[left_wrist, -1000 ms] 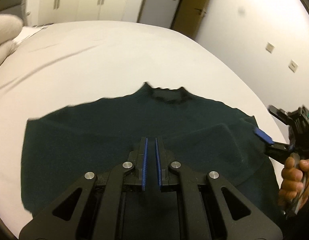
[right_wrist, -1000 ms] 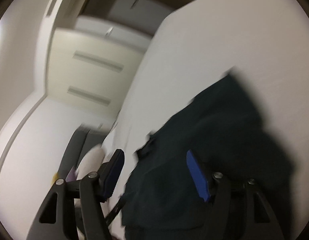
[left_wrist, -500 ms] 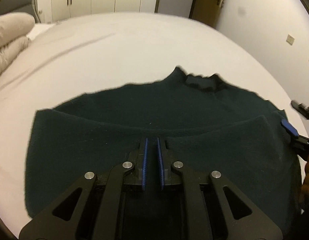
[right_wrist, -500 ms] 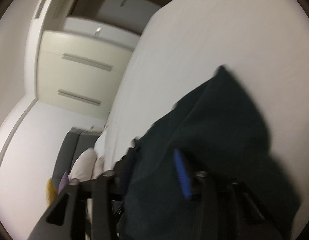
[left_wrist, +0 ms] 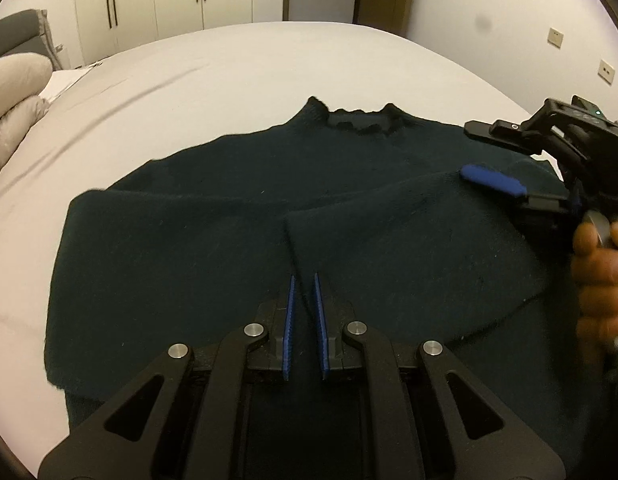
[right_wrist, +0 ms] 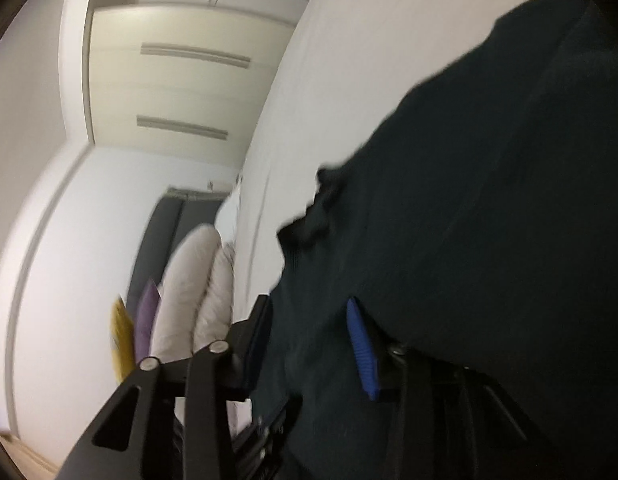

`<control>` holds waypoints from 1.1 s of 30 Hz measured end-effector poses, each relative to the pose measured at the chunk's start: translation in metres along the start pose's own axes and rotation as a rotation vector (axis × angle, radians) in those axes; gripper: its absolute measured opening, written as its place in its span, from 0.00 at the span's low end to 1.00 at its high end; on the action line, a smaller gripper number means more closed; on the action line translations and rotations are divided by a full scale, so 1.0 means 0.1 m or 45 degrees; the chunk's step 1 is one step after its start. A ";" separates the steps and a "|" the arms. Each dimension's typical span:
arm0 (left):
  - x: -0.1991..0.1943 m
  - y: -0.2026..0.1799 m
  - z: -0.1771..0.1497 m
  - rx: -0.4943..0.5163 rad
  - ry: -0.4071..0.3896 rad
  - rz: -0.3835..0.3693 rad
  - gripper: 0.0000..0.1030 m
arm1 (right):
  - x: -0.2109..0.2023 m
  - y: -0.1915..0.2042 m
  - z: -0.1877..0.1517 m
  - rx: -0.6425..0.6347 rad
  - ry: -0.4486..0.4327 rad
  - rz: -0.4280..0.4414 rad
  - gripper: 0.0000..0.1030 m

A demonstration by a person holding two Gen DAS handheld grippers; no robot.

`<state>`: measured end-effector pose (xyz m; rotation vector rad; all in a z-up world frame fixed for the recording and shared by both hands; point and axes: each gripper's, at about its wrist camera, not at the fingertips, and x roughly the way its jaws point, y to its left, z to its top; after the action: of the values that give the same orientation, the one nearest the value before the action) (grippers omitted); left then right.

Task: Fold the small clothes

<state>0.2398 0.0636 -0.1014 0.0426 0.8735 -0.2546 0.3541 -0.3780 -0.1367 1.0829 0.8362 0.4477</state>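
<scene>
Dark knit sweater (left_wrist: 229,248) on bed (left_wrist: 237,64): soft, limp, light; left gripper (left_wrist: 303,320) nearly closed, apparently pinching a fold; right gripper (left_wrist: 485,156) wide open, holding nothing; grip doubled edges.

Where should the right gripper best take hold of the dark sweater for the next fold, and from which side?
Probably the sweater's right edge, just below the shoulder, coming from the right. The right gripper hangs open there, and a folded layer's edge lies between its fingers. The left gripper looks nearly shut over the middle.
</scene>
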 end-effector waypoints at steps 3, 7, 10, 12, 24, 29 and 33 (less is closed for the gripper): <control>0.00 0.01 -0.04 0.014 0.000 0.016 0.10 | -0.10 0.10 -0.05 -0.036 -0.014 -0.045 0.43; -0.02 0.08 -0.10 -0.015 -0.001 0.005 0.10 | -0.28 0.19 -0.42 -0.061 0.022 0.078 0.68; 0.00 0.12 -0.14 -0.031 0.022 0.002 0.10 | -0.30 0.06 -0.55 -0.099 0.054 0.018 0.35; 0.13 0.09 -0.09 -0.032 0.020 -0.001 0.10 | -0.44 -0.14 -0.54 0.000 0.065 0.018 0.24; 0.05 0.13 -0.13 -0.124 0.013 -0.038 0.10 | -1.55 -0.53 -0.53 0.112 -0.129 -0.076 0.32; -0.48 0.29 -0.50 -0.189 -0.029 -0.098 0.12 | -2.05 -0.23 -0.92 -0.056 -0.271 -0.185 0.67; -0.91 0.38 -0.87 -0.230 -0.052 -0.089 0.44 | -2.43 -0.04 -1.38 -0.183 -0.322 -0.267 0.74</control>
<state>0.1278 0.1311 -0.0904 -0.1607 0.8549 -0.2402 0.0950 -0.4658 -0.0790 0.8862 0.6735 0.1863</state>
